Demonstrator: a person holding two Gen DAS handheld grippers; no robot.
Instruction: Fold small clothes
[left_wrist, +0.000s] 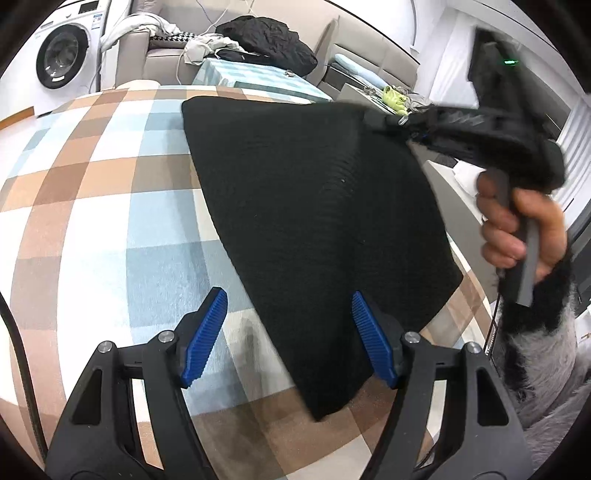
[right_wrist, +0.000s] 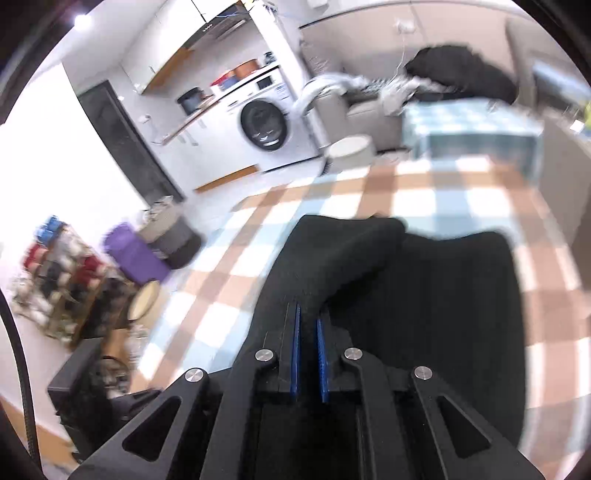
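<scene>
A black knit garment lies on the checked tablecloth, its far right corner lifted. My left gripper is open, its blue pads on either side of the garment's near left edge, holding nothing. My right gripper shows in the left wrist view at the upper right, held by a hand, pinching the garment's far corner. In the right wrist view my right gripper is shut on a raised fold of the black garment, which drapes down onto the cloth.
A second table with a checked cloth stands behind, with a black pile of clothes beyond it on a sofa. A washing machine is at the far left. Clutter on shelves and a purple bag sit on the floor.
</scene>
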